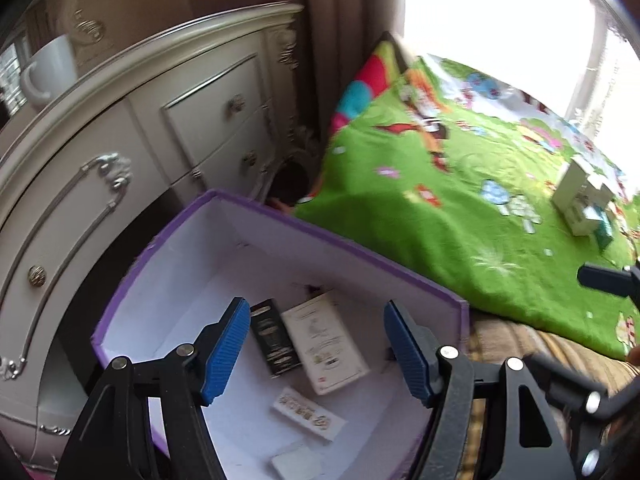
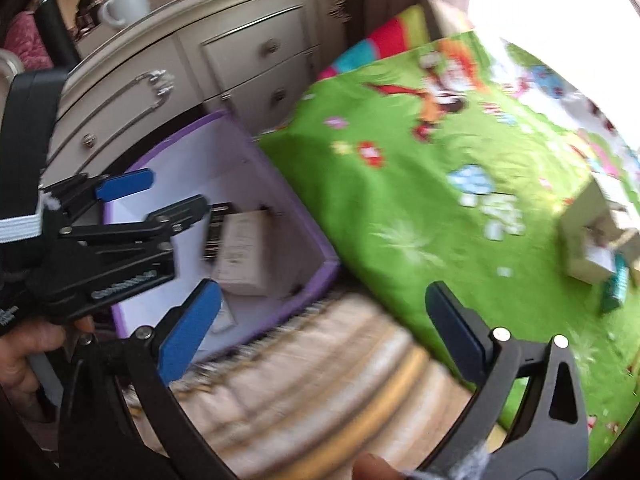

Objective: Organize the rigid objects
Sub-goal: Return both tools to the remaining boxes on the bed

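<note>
Currently I have the left claw [image 1: 314,350] positioned above the open purple storage box [image 1: 360,258], pointing steeply down into it. Its blue pads [image 1: 224,350] stand well apart with nothing between them: the claw is released. Since no earlier view is available to me, I report only this state.

Inside the box, on its white floor, I see four items:
- a black carton with gold print [image 1: 274,338], lying flat;
- a white carton with printed lettering [image 1: 326,346], touching the black one along its long side;
- a small white packet with gold characters [image 1: 308,414], nearer the camera;
- a plain white box [image 1: 298,466], partly cut off at the lower edge of the view.

The right claw [image 2: 324,332] hangs over the striped beige bedding [image 2: 320,392] just beside the box. Its jaws are spread wide and empty: released. The right wrist view is blurred.

The box stands between a cream dresser [image 1: 132,148] and the bed. A white mug [image 1: 50,70] sits on the dresser top. A green cartoon-print blanket [image 1: 420,216] covers the bed. On it, well apart from the box, lies a cluster of small white cartons [image 1: 582,196] with a teal package [image 1: 604,234] touching them.
</note>
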